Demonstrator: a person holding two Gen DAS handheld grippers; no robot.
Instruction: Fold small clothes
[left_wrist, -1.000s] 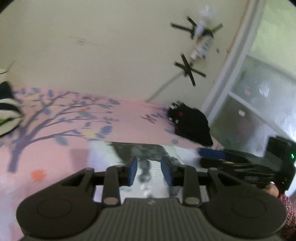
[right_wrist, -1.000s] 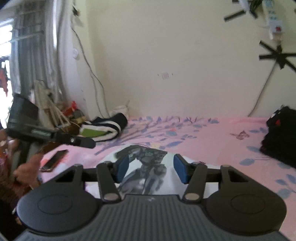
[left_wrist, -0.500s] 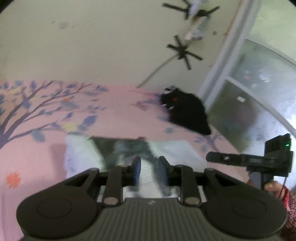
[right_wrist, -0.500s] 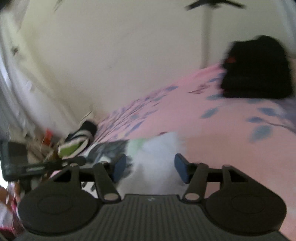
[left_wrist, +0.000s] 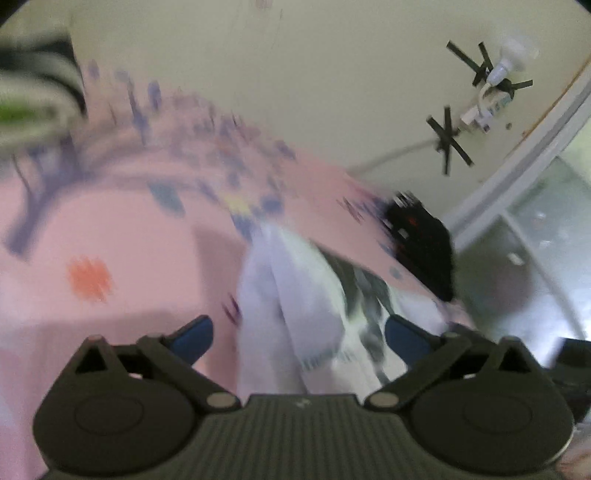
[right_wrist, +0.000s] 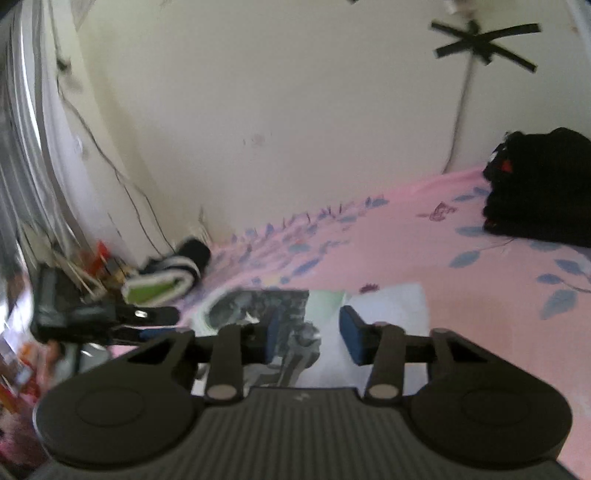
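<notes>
A small white shirt with a grey printed figure (right_wrist: 295, 314) lies on the pink floral bedsheet (right_wrist: 406, 240). In the left wrist view the shirt (left_wrist: 295, 302) is bunched into folds between the blue pads, blurred by motion. My left gripper (left_wrist: 299, 336) is open wide, its pads on either side of the cloth. My right gripper (right_wrist: 310, 336) is open, with its pads over the shirt's near edge. The left gripper (right_wrist: 147, 317) also shows at the left in the right wrist view.
A black folded garment pile (right_wrist: 539, 188) sits at the right end of the bed near the wall. A striped black, white and green garment (right_wrist: 173, 273) lies at the left end by clutter and cables. A wall and a window frame (left_wrist: 517, 147) border the bed.
My left gripper has opened wide from nearly shut, and the shirt now lies bunched before it. My right gripper has swung back towards the shirt and narrowed somewhat.
</notes>
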